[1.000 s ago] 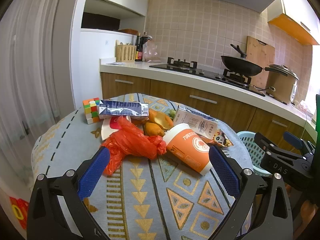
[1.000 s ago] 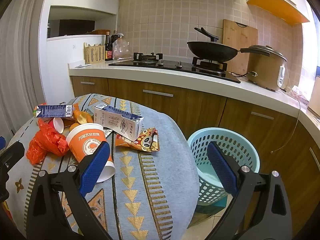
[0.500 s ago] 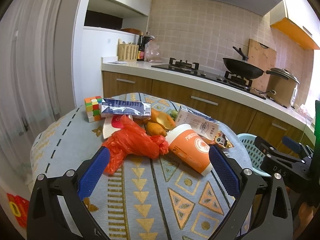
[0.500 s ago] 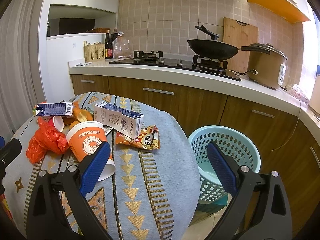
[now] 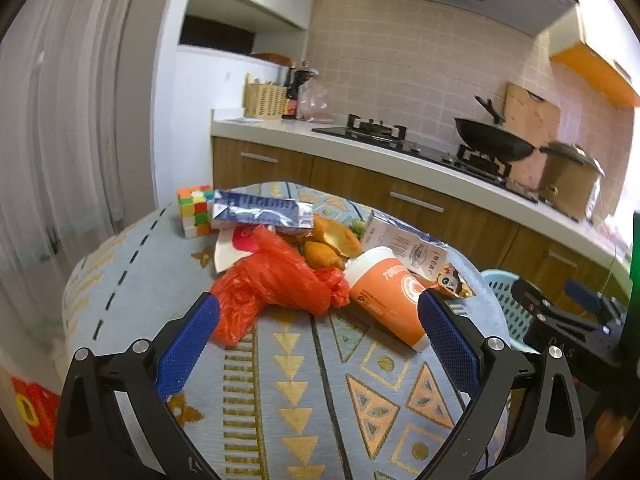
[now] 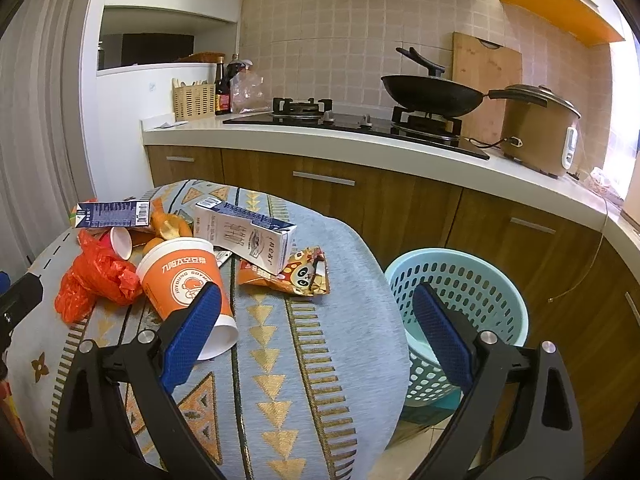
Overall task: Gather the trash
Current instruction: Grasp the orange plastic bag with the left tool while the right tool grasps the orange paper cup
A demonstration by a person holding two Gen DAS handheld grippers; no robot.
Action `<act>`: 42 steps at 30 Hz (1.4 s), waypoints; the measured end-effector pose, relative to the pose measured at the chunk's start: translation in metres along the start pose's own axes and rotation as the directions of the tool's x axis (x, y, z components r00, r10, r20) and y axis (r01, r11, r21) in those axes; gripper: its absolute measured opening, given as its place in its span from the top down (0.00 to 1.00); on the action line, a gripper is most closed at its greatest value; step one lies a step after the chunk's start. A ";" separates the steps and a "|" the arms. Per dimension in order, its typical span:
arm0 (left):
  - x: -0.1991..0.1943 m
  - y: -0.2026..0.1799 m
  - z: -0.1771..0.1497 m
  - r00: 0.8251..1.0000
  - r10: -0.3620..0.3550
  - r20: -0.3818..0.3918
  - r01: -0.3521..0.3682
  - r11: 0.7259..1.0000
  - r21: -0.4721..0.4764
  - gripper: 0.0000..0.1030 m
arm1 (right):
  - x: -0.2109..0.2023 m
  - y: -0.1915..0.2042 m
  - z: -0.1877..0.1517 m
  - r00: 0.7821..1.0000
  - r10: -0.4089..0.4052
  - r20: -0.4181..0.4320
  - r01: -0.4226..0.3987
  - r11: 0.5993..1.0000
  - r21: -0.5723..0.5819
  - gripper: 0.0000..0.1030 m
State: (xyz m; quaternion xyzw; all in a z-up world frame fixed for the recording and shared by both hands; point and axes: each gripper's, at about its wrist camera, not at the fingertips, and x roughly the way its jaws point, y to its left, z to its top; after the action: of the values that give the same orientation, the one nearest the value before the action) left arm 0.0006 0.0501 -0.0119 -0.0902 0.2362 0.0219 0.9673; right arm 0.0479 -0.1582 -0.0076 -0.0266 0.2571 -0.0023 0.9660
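Observation:
Trash lies piled on a round table with a patterned cloth [image 5: 320,380]: a red plastic bag [image 5: 276,280], an orange paper cup on its side [image 5: 384,292], a white milk carton [image 5: 404,248], a blue box [image 5: 260,210], a panda snack wrapper [image 6: 296,274], orange peels [image 5: 332,240] and a small red-lined cup [image 6: 120,242]. My left gripper [image 5: 316,332] is open and empty, just short of the bag and cup. My right gripper [image 6: 316,328] is open and empty, its left finger in front of the orange cup [image 6: 184,280]. A light blue basket [image 6: 456,304] stands on the floor right of the table.
A Rubik's cube [image 5: 194,210] sits at the table's far left. Behind runs a kitchen counter [image 6: 360,140] with a gas stove, a wok [image 6: 432,94], a rice cooker [image 6: 536,128] and wooden cabinets. A curtain hangs at the left.
Both grippers have shifted slightly; the trash pile sits a little closer to and lower in the left view. Nothing on the table has moved. Both stay open.

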 end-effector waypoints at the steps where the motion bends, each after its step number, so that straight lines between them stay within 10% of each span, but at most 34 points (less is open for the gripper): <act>1: 0.002 0.008 0.000 1.000 0.003 -0.006 -0.003 0.999 -0.035 0.07 | 0.002 0.002 -0.001 1.000 0.008 -0.003 -0.008 1.000 -0.002 0.16; 8: 0.020 0.040 0.008 0.998 0.031 -0.049 -0.036 0.994 -0.100 0.09 | 0.025 0.015 -0.009 0.988 0.130 -0.080 -0.131 0.991 -0.007 0.51; 23: 0.117 0.077 0.026 0.959 -0.070 -0.274 0.081 0.996 0.026 0.12 | 0.058 0.055 0.002 0.935 0.334 -0.124 -0.340 0.940 -0.037 0.36; 42: 0.140 0.073 0.010 0.924 -0.192 -0.330 0.189 0.981 -0.041 0.79 | 0.116 0.069 -0.002 0.881 0.376 -0.288 -0.394 0.919 -0.008 0.23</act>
State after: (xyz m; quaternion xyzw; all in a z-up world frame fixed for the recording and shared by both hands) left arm 0.1233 0.1236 -0.0793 -0.1192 0.3861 -0.0868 0.9106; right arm 0.1472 -0.0919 -0.0706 -0.0063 0.3914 0.1944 0.8994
